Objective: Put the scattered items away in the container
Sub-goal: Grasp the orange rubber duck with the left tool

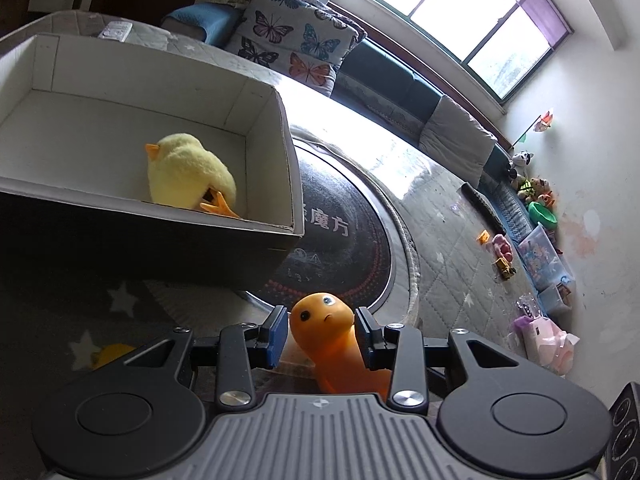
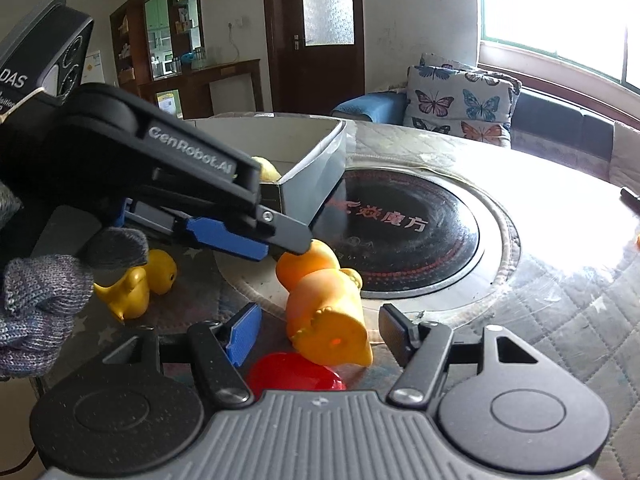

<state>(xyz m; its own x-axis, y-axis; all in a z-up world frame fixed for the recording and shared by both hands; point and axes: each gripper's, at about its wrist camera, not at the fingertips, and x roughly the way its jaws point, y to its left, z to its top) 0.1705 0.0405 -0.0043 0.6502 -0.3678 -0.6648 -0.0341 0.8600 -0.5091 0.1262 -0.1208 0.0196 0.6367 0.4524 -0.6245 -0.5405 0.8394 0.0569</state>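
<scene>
**Orange dino toy sitting between the left fingers**

The orange dinosaur toy is right between the left gripper pads, head poking up. Can't tell if they're actually squeezing it. Ahead and left of it sits the cardboard box, with a yellow plush chick inside. The right gripper is spread apart behind the dino's tail, with a red piece under it and a yellow rubber duck off to its left.

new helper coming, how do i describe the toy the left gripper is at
Find the open cardboard box beside the table's round black disc. In front of it, the orange rubber dinosaur lies with its head between the left gripper fingers. Unlike the yellow duck, it is orange and long-necked.
</scene>
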